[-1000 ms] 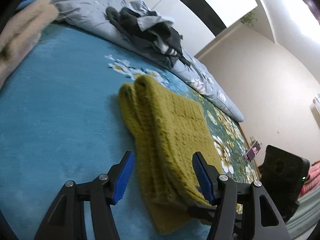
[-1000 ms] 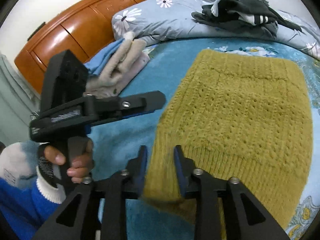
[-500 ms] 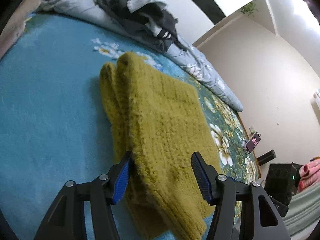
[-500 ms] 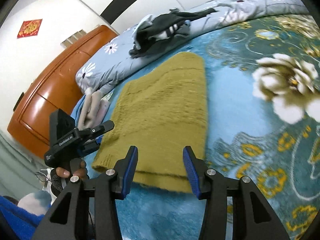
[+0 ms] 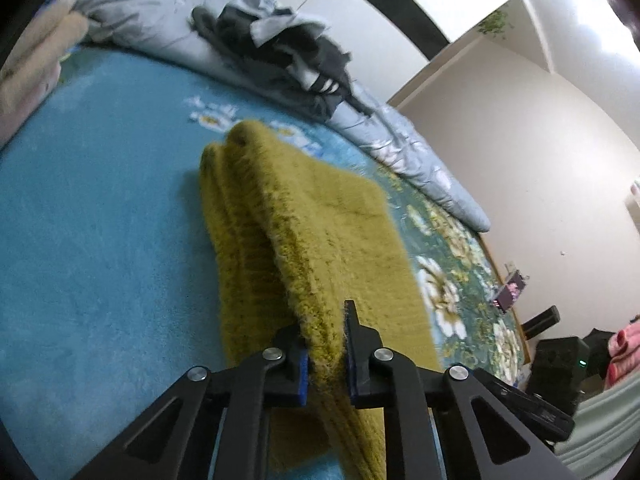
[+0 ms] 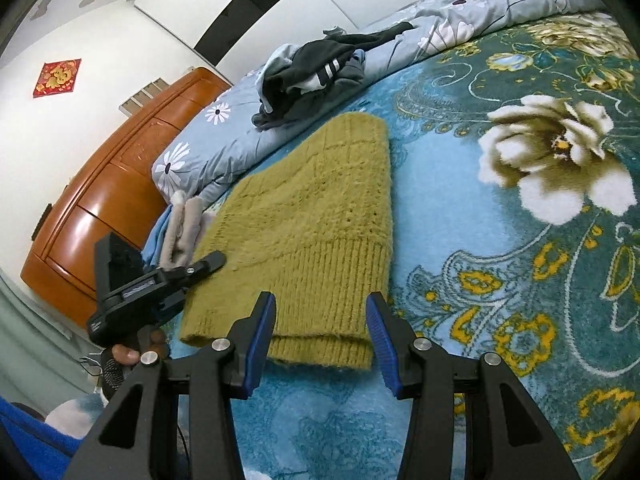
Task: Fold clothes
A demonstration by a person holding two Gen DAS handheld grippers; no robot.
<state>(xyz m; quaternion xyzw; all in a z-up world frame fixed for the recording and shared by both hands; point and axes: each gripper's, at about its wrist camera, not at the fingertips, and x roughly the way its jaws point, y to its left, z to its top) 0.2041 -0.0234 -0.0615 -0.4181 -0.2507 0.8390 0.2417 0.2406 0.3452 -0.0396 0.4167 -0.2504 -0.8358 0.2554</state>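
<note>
While the left tongs (image 5: 326, 354) pinch the near left edge of the olive knit sweater (image 6: 312, 216), the layers rise there into a ridge, probably so that side can be carried across for another fold. Half a second ago these tongs stood spread around the same edge; now they are pressed together on it, and the cloth lifts between the pads. The right tongs (image 6: 320, 334) hang spread just short of the ribbed hem, touching nothing, likely ready to take the near right corner; a second ago they were pinching that hem, and they have since let go and drawn back. The sweater itself lies already folded into a narrow rectangle near the middle of the bed (image 6: 520, 240), on the teal flowered blanket, with its hem toward the near edge. Beyond it, at the bed's left edge, sits a small stack of folded clothes (image 6: 180, 232). Farther still, a dark heap of unfolded clothes (image 6: 316, 72) rests on the grey flowered quilt (image 6: 460, 20) along the far edge.
</note>
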